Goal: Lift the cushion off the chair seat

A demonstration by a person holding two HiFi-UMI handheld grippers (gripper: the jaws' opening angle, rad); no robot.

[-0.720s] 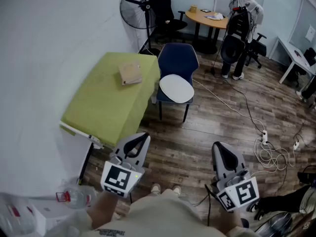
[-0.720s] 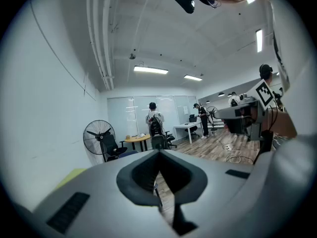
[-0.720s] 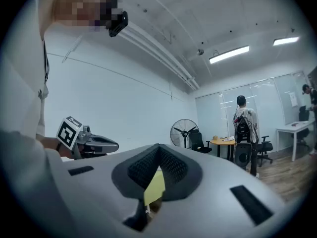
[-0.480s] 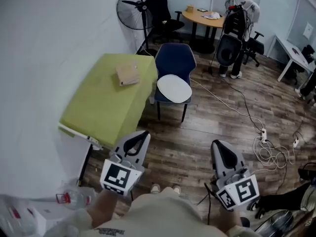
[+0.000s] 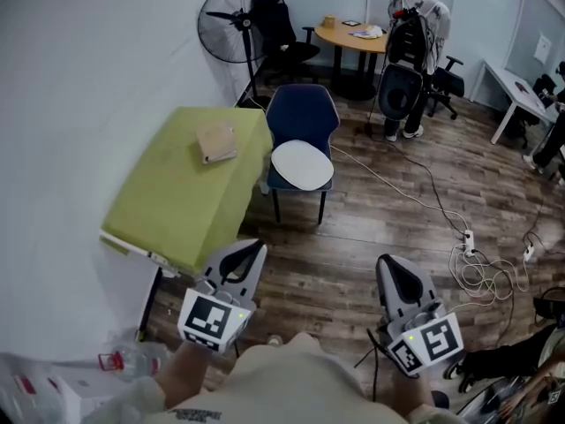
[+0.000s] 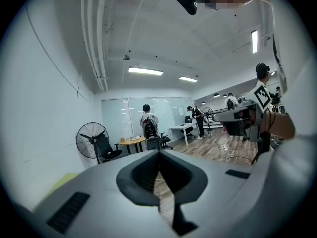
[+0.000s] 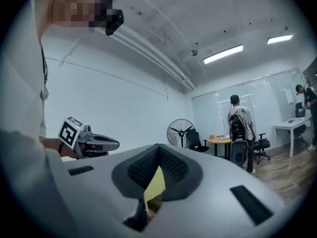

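**Cushion on the chair seat, both grippers clenched and well away**

White oval cushion (image 5: 302, 164), flat on the seat of the blue chair (image 5: 303, 113), with nothing touching it. Chair just beside the far corner of the green-covered counter (image 5: 177, 197); a flat brown item (image 5: 215, 143) on the counter top. Behind the chair, a standing fan (image 5: 231, 20) against the wall and a person (image 5: 417, 11) wearing a backpack by a round wooden counter (image 5: 357, 35). To the chair's right, cables (image 5: 481, 270) across the wood floor (image 5: 335, 254), ending in a tangle. Nearest the camera, left gripper (image 5: 252, 251) and right gripper (image 5: 389, 265), each clenched on nothing with jaws together, side by side, pointed toward the chair and well apart from it.
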